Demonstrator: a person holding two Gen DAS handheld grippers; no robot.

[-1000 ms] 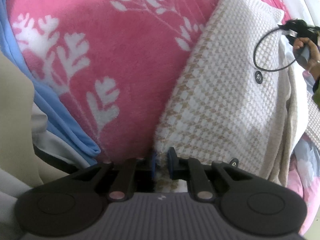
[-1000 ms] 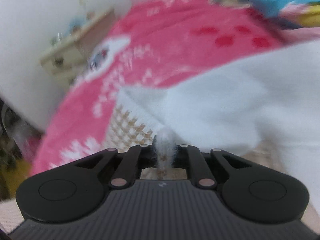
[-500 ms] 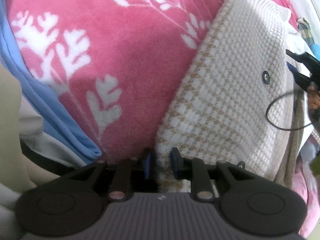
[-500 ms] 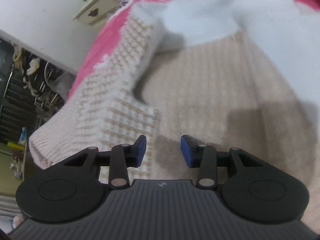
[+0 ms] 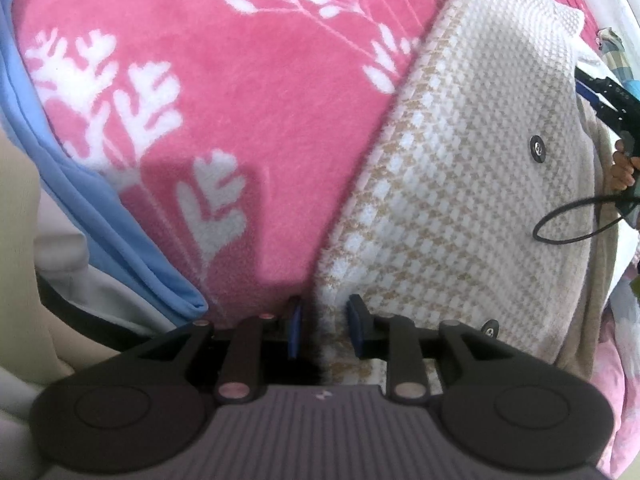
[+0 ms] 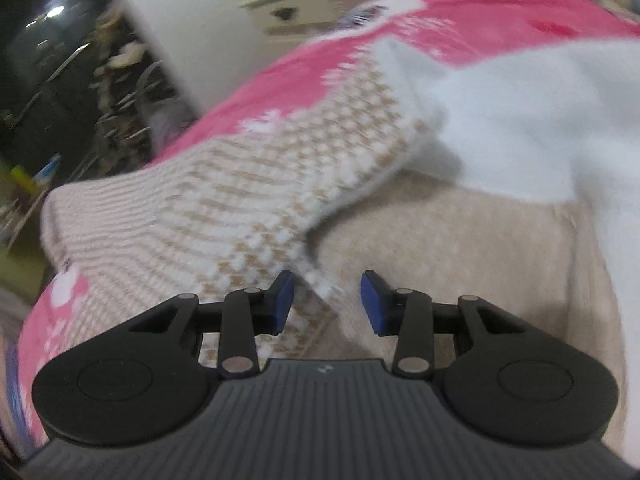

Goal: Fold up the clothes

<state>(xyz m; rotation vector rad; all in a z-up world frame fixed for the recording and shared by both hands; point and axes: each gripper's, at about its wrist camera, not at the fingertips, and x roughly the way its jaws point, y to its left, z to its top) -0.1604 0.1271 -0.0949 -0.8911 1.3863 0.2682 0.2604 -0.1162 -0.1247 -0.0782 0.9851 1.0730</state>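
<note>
Beige-checked cardigan [image 5: 452, 184] lies on the pink blanket [image 5: 248, 92]; left gripper [image 5: 326, 326] has just been opening, its hem between unclamped fingers; right gripper [image 6: 328, 304] fingers apart.

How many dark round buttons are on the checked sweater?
2 show in the left wrist view: one button up on the checked sweater near its right edge, another button low down beside the gripper's arm. More may be hidden under folds.

A pink blanket [image 5: 248, 128] with white leaf prints carries a beige-and-white knit garment [image 5: 460, 184] and blue cloth [image 5: 104, 216].
</note>
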